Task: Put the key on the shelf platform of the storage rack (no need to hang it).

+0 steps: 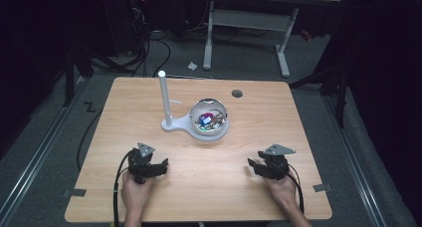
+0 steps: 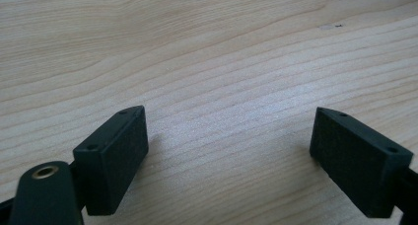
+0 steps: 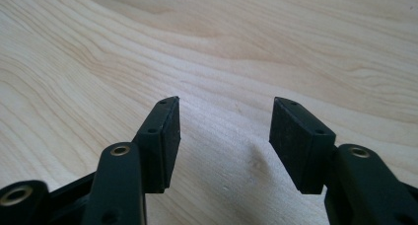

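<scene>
Near the front edge of the wooden table [image 1: 199, 187], the left gripper [image 1: 160, 166] and the right gripper [image 1: 253, 165] rest low, well apart from each other, each held in a hand. Both have their jaws spread wide with nothing between them; in each gripper view only bare wood lies between the black pads.

Farther back, at the middle of the table, sits a white bowl [image 1: 223, 111] holding a heap of small coloured bits, too small to tell apart. It stands on a white base with an upright white post [image 1: 163, 97] just to its left.

The likely risk is in the reach. A gripper coming in from the left could knock the post and shift the whole stand. The bits are small and jumbled, so a wide grab may catch several, or pinch one badly and drop it onto the table.
</scene>
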The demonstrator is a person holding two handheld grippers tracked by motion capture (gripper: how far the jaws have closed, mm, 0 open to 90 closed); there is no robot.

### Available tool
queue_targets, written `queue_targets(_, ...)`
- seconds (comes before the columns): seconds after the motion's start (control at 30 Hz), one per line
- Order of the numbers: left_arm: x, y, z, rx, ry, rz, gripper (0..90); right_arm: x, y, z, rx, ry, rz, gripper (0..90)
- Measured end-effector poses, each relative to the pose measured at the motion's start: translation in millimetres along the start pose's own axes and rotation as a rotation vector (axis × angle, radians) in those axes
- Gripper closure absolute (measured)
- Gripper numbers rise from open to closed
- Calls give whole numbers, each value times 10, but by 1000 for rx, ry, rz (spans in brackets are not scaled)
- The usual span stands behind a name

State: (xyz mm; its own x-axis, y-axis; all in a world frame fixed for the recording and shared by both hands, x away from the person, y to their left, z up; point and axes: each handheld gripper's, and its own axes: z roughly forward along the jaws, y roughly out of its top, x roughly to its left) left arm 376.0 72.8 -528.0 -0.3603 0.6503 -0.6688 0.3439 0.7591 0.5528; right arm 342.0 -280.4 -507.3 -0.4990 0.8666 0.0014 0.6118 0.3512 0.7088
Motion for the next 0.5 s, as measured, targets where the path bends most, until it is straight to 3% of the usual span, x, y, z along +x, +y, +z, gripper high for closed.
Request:
queue_targets(0.17,0,0,0,0,0,-1,151,-24,-43,74,43,-5,5,404)
queue_targets(0.27,-1,-1,0,0,1,-2,151,-29,-82,77,14,-3,-4,390)
queue_targets(0.5,0,0,0,0,0,-1,151,-27,-84,76,16,-6,-1,370)
